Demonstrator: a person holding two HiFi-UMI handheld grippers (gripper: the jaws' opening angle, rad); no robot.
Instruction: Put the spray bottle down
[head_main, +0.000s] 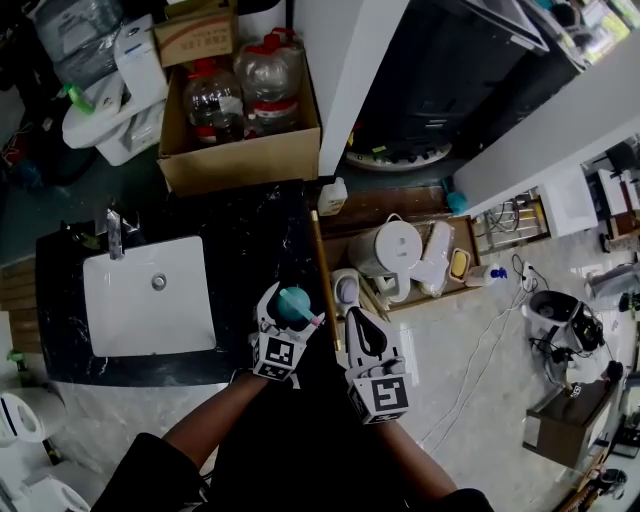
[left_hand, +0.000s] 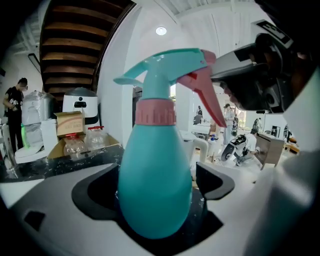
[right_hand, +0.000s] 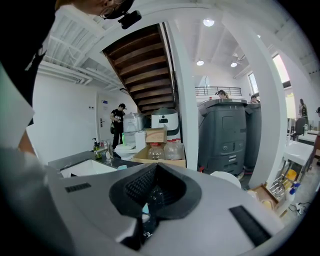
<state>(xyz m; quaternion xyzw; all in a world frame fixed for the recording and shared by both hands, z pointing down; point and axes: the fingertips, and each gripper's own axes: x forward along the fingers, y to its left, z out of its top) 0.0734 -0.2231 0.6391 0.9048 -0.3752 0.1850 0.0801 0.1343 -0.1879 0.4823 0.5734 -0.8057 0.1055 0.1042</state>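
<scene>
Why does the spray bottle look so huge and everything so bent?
Left gripper view: wide-angle lens up close, so the spray bottle looms, slightly soft; straight lines bow. Right gripper view: same bowing, dark corners. Head view: little bending.

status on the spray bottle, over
Left gripper open, right gripper shut, close alongside. Spray bottle upright between left jaws, on black counter. Nothing seen blocking.

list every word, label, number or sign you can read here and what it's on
Nothing here reads clearly enough to quote.
Red print on the small cardboard box: too blurred to read.
Blue sign in the right gripper view: too small to read.
Spray bottle: no label in view.
Square markers: black-and-white patterns, no words.
</scene>
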